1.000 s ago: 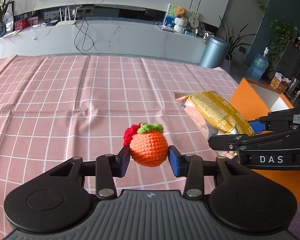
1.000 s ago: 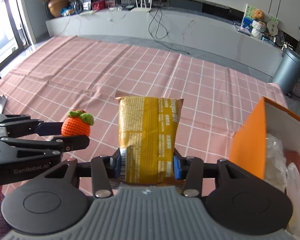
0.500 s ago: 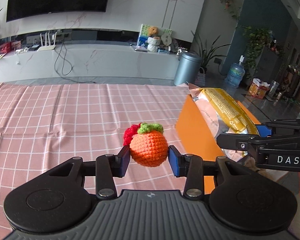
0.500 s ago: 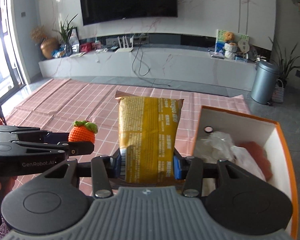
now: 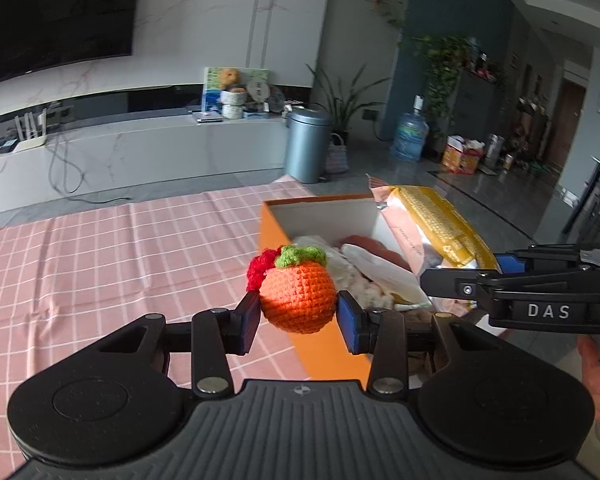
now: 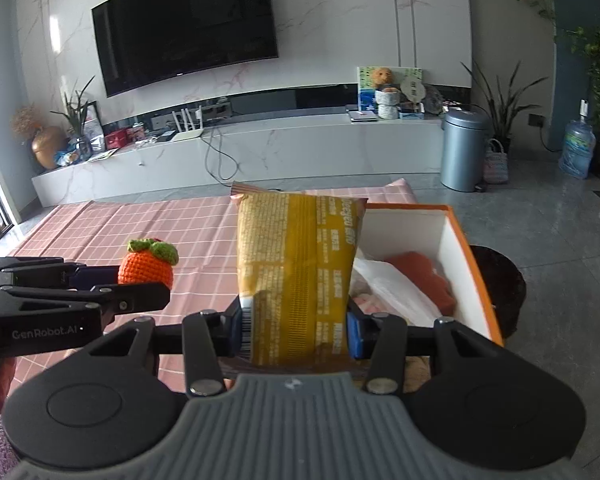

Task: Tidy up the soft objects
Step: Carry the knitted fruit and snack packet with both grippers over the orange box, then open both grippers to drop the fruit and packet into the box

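Observation:
My left gripper is shut on an orange crocheted fruit with a green top and a red tuft, held over the near left edge of an orange box. My right gripper is shut on a yellow snack packet, which stands upright above the box's left side. The box has white inner walls and holds white plastic bags and a reddish soft item. Each gripper also shows in the other's view: the right gripper with its packet, the left gripper with its fruit.
A pink checked cloth covers the table to the left of the box. A dark round stool stands right of the box. Beyond the table lie a grey floor, a white media bench and a grey bin. A hand holds the right gripper.
Both grippers have swung right and risen with their loads, from over the checked cloth to over the orange box. The box's inside has come into view. Neither grip has changed.

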{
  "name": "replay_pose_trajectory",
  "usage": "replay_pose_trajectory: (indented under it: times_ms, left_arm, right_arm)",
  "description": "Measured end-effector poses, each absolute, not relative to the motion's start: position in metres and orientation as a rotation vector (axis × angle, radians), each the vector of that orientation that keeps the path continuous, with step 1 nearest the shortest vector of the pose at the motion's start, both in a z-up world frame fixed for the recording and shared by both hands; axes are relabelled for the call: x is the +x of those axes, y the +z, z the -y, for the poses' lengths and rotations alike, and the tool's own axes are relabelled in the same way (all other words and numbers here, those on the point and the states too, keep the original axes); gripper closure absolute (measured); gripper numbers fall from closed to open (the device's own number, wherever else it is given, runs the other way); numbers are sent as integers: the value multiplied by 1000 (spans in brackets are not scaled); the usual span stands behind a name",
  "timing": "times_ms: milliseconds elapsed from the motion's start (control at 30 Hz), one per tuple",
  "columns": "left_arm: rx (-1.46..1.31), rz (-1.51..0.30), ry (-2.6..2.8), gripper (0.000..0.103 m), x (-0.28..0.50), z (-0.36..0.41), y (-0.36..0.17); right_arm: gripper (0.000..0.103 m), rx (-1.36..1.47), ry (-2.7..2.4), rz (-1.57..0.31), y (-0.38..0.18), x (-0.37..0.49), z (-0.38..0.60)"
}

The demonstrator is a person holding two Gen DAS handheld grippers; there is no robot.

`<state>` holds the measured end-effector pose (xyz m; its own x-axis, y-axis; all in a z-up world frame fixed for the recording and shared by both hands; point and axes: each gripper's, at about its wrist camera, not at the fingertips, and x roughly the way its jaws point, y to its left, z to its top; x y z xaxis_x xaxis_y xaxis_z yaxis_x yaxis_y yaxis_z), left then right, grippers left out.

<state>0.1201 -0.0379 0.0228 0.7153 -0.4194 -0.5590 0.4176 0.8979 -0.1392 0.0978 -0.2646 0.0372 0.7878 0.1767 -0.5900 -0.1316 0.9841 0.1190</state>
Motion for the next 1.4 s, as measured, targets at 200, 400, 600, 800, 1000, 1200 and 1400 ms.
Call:
replay_pose_trajectory:
  times_ms: [200,400,600,800,1000,1200,1400]
  left_arm:
    - [51,-641,-567,57,124,73,16]
    - [129,-686,-658,57,140,106,2]
    - [214,-748,-731,57,152,140,-16]
    - [343,-825,-781,57,164,163,-38]
    - [425,-922,-807,57,178,177,-52]
    - [497,-967,-784,56,182,189,-59]
    - [538,-975,-785,56,181,196,-59]
  right_arm:
    - [56,53,113,-683,29,96,294]
    - [56,6,84,-775,12,108,321]
    - [56,-6,121,-883,-9,130,333]
    - [56,-34,152,-972,-22,149,333]
    - [56,-53,153,-1053,-36,164,333]
    - [56,-125,141,-1075,-42,171,328]
    - [55,-176,160,-1112,-42,173,325]
